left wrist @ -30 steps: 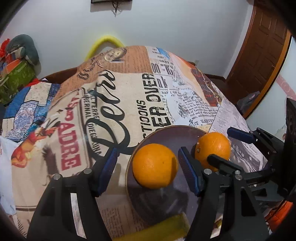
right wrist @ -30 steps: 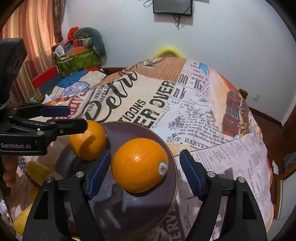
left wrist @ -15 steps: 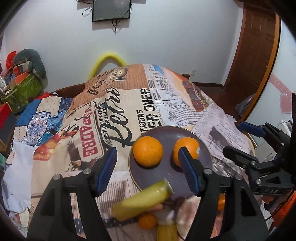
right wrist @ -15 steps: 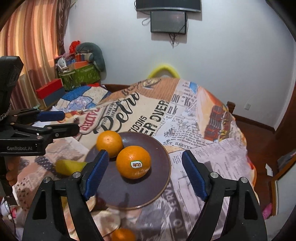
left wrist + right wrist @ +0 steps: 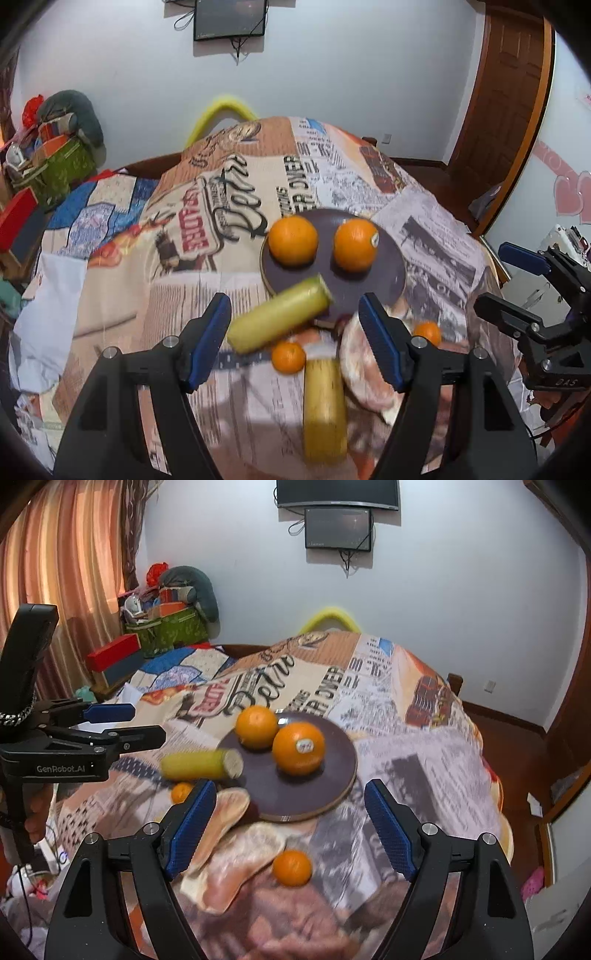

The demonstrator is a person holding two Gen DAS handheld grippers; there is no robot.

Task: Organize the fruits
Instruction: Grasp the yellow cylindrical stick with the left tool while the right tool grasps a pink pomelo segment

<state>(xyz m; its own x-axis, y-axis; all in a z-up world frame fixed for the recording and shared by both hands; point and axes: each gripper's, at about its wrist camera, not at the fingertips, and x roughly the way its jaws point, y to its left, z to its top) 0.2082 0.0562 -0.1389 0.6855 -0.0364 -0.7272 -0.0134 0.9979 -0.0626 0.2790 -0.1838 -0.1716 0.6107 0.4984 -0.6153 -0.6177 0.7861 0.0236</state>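
Orange, round and firm, the small mandarin (image 5: pixel 291 867) at lower centre looks light and likely to roll; grip across its middle. Left gripper (image 5: pixel 295 341) is opening, right gripper (image 5: pixel 291 825) parted, both empty.

tablecloth (image 5: pixel 236 206): you've got a newspaper-and-poster print cloth draped over the whole table, big lettering all across it
wall screen (image 5: pixel 338 528): dark, mounted high on the white wall ahead of you, cables dangling under it
curtain (image 5: pixel 70 568): orange-striped, hanging on your left
green bag (image 5: pixel 166 629): stuffed with odds and ends, a grey plush thing lying on top
red box (image 5: pixel 114 651): sits just beside that bag
door (image 5: pixel 506 92): dark wood, off to your right
yellow hoop (image 5: pixel 221 114): peeks up behind the table's far edge
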